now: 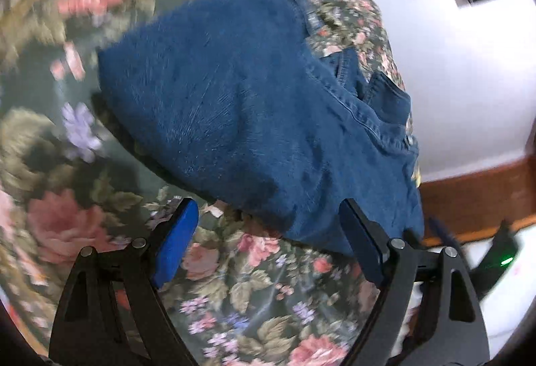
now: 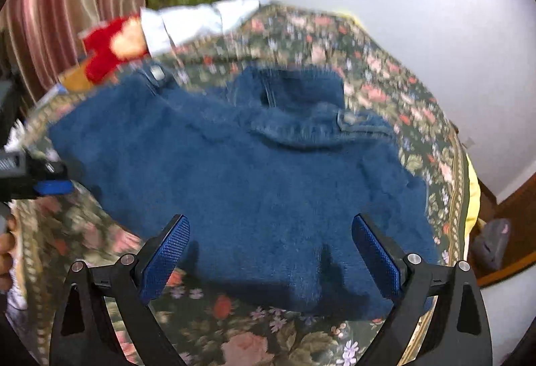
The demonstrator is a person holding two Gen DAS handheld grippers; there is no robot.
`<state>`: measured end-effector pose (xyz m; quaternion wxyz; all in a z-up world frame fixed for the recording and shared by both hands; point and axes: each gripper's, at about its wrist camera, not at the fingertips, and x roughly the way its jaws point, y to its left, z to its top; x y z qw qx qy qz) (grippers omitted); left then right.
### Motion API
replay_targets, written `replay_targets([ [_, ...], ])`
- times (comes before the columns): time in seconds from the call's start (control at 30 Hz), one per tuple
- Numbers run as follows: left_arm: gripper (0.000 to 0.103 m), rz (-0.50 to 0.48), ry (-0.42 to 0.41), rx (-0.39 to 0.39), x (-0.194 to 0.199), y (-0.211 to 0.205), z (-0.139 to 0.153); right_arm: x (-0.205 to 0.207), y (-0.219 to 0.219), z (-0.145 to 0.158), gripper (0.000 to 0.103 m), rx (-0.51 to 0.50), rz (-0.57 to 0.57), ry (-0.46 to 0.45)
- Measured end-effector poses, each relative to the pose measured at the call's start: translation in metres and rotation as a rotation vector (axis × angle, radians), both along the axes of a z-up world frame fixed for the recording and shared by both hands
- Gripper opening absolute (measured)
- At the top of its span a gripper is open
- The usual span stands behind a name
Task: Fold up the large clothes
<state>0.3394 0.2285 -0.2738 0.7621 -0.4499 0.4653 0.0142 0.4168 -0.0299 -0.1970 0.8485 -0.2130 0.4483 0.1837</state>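
Note:
A pair of blue denim jeans (image 1: 254,104) lies folded on a floral bedspread (image 1: 83,215). In the right wrist view the jeans (image 2: 248,185) fill the middle, with the waistband and a pocket at the far side. My left gripper (image 1: 268,225) is open and empty, its jaws standing wide just above the near edge of the denim. My right gripper (image 2: 271,242) is open and empty, hovering over the near part of the jeans. The left gripper also shows at the left edge of the right wrist view (image 2: 50,186).
A red garment (image 2: 107,47) and a pale blue shirt (image 2: 197,20) lie at the far side of the bed (image 2: 385,64). The bed's right edge drops to a white floor (image 1: 469,71). A dark bag (image 2: 492,242) sits on the floor by a wooden frame.

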Motion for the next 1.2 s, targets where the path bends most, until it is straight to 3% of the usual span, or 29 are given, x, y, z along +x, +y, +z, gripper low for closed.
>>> replay_targets([
  [0.07,0.085,0.025,-0.001,-0.093,0.004,0.005,-0.015,0.01,-0.002,-0.018,0.097,-0.038,-0.022,0.024],
  [0.2,0.083,0.08,-0.041,-0.161,0.006,0.012,-0.029,0.017,-0.013,-0.039,0.099,-0.023,-0.022,0.065],
  [0.37,0.083,0.138,-0.082,-0.153,0.018,0.008,-0.027,0.015,-0.009,-0.045,0.103,-0.04,0.006,0.037],
  [0.5,0.083,0.186,-0.077,-0.045,0.036,-0.002,-0.022,0.017,-0.013,-0.046,0.103,-0.013,0.007,0.05],
  [0.67,0.083,0.331,-0.059,0.092,0.051,-0.015,-0.016,0.019,-0.01,-0.047,0.103,-0.004,0.009,0.052],
  [0.73,0.074,0.383,-0.041,0.16,0.054,-0.023,-0.012,0.019,-0.01,-0.046,0.103,-0.001,0.008,0.052],
  [0.8,0.05,0.413,-0.005,0.258,0.054,-0.032,-0.004,0.018,-0.011,-0.045,0.103,0.002,0.006,0.056],
  [1.0,0.035,0.353,-0.054,0.365,0.052,-0.041,0.022,0.014,-0.013,-0.031,0.102,0.01,0.013,0.055],
  [1.2,0.032,0.307,-0.189,0.501,0.031,-0.053,0.078,0.011,-0.014,-0.003,0.102,0.085,0.009,0.014],
])
